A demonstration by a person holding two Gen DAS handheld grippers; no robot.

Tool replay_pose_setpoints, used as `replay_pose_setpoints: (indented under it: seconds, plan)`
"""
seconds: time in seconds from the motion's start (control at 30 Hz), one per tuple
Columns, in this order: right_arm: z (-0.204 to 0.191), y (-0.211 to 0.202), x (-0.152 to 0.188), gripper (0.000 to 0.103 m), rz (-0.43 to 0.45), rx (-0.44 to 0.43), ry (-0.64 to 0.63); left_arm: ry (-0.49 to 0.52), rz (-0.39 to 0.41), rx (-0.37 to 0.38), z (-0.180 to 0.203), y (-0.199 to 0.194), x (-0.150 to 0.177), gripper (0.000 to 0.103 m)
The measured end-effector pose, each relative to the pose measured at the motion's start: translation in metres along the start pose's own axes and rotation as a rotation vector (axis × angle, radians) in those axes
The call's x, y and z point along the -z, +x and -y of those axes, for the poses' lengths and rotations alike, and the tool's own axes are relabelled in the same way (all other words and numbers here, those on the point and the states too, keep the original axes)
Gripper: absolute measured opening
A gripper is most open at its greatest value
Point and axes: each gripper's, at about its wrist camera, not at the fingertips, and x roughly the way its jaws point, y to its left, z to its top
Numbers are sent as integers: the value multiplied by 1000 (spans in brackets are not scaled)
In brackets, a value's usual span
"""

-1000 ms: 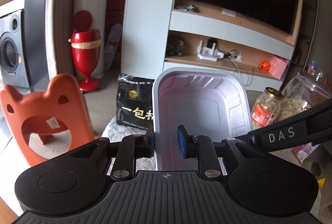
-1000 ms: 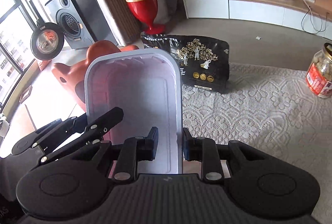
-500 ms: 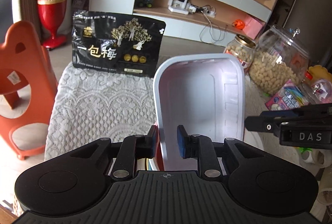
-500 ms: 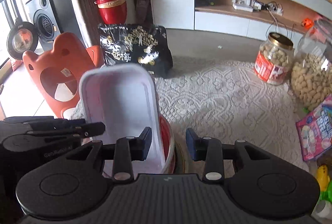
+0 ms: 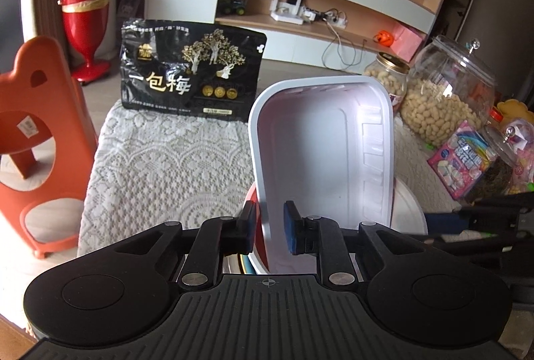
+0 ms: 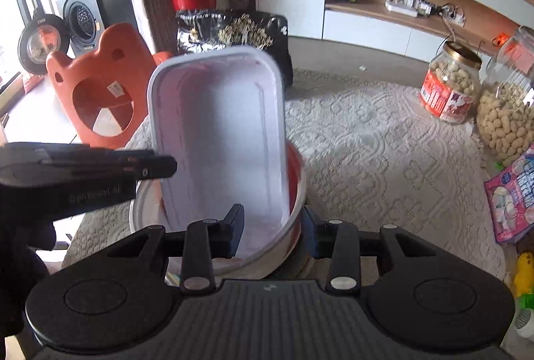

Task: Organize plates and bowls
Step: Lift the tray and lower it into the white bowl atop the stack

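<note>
A white rectangular tray [image 5: 320,159] stands tilted on its short end, with its lower end inside a round bowl [image 6: 297,173] that is red inside and white outside. My left gripper [image 5: 268,226] has the tray's left rim between its fingers and grips it; the jaws are closing. In the right wrist view the tray [image 6: 220,133] leans over the bowl, and my right gripper [image 6: 272,226] stands open, its fingers either side of the tray's lower right corner and the bowl's rim without pressing on them. The left gripper [image 6: 160,164] reaches in from the left. A gold-rimmed plate edge [image 5: 240,263] shows under the bowl.
A lace-covered table [image 5: 167,159] carries a black snack bag [image 5: 190,72] at the back, two peanut jars [image 5: 447,99] and candy packets [image 5: 464,159] on the right. An orange bear-shaped stool [image 5: 36,139] stands off the table's left edge, with a red bin [image 5: 85,26] behind it.
Both grippers came down toward the table with the tray. The right gripper let go of the tray's rim and opened. The tray's lower end now sits in the red bowl.
</note>
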Motion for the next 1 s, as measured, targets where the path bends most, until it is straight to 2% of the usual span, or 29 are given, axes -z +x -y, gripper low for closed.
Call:
replay_pose_setpoints:
  seconds: [0.07,0.23,0.43,0.53,0.67,0.8,0.87,1.0]
  plan:
    - [1,3,3,36,-18,-4,24,14,3,-3,2,-2,2,21]
    - [0,2,10,36,20,45,4,25,12,-7,3,-9,7,21]
    - [2,8,27,36,-11,39,11,-5,49,28,-2,-21,7,22]
    - [-1,5,31,36,9,69,-20,0,57,10,-2,-23,8,22]
    - [4,-9,28,36,42,77,-11,1,41,7,-3,-19,8,22]
    - [15,-22,26,36,125,114,21,7,22,-9,-2,-13,11,19]
    - [17,-18,27,36,121,130,14,7,21,-14,-2,-12,12,19]
    - [17,-6,35,36,89,119,14,-5,5,37,-1,-12,14,19]
